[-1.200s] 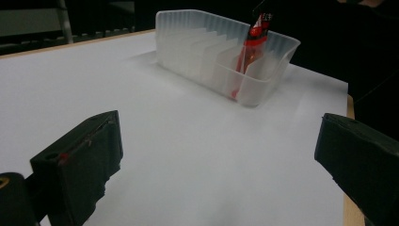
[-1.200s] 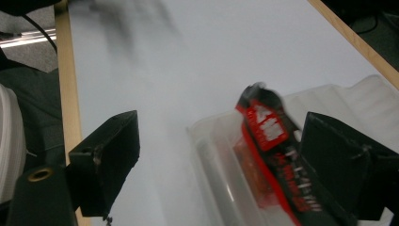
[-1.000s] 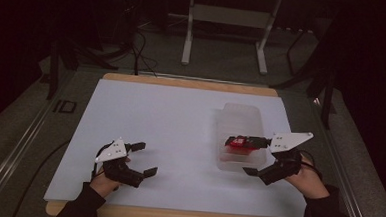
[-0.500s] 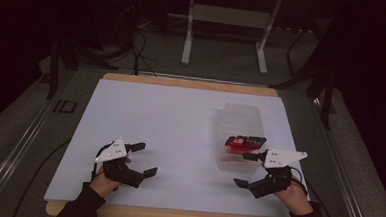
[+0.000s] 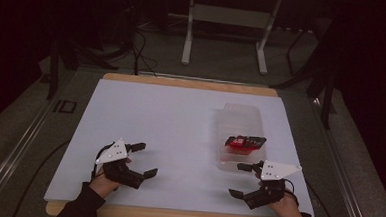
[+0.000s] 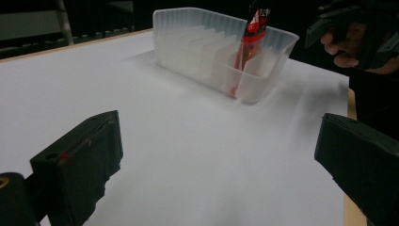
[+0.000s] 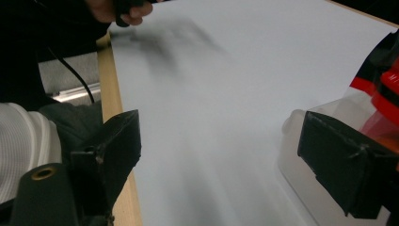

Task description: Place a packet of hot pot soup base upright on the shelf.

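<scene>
White table (image 5: 179, 133) in a dark room; your left gripper (image 5: 140, 160) & right gripper (image 5: 242, 180) sit near the front edge, jaws spread, empty; clear bin (image 5: 240, 122) w/ red packet (image 5: 243, 141) just beyond the right one.

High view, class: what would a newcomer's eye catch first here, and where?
The red packet stands out, upright in the near end of the clear slotted bin on the white table's right side. Next come the two open black grippers near the front edge, left gripper and right gripper.
</scene>
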Motion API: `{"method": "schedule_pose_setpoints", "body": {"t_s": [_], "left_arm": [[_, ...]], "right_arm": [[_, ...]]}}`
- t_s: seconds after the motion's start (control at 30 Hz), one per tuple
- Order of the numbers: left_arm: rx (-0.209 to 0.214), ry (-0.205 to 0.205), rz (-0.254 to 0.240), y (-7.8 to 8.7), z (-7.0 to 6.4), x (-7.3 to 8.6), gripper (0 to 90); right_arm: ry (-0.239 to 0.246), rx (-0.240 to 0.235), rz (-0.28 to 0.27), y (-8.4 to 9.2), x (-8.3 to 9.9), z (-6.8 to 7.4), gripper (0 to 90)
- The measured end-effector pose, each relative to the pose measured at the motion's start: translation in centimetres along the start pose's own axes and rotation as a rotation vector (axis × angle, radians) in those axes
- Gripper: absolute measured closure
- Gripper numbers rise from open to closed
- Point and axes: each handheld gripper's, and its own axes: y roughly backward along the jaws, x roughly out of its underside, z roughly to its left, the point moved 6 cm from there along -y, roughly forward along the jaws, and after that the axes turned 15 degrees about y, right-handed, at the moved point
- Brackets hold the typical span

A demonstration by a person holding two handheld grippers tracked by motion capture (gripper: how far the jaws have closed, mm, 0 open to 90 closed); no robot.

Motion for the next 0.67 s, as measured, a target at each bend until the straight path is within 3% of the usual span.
{"method": "schedule_pose_setpoints", "body": {"t_s": [0.07,0.23,0.67], "left_arm": [[0.004,-0.005,-0.004,-0.1,-0.2,0.0,2.0],[0.010,-0.010,0.003,-0.2,-0.3,0.1,2.0],[0.021,-0.002,0.005,-0.3,-0.3,0.4,2.0]], "right_arm": [[-0.013,-0.003,-0.022,-0.1,0.3,0.3,13.6],[0.023,0.055,-0.012,-0.3,1.0,0.7,13.7],[0.007,0.041,-0.017,-0.8,1.5,0.4,13.7]]}}
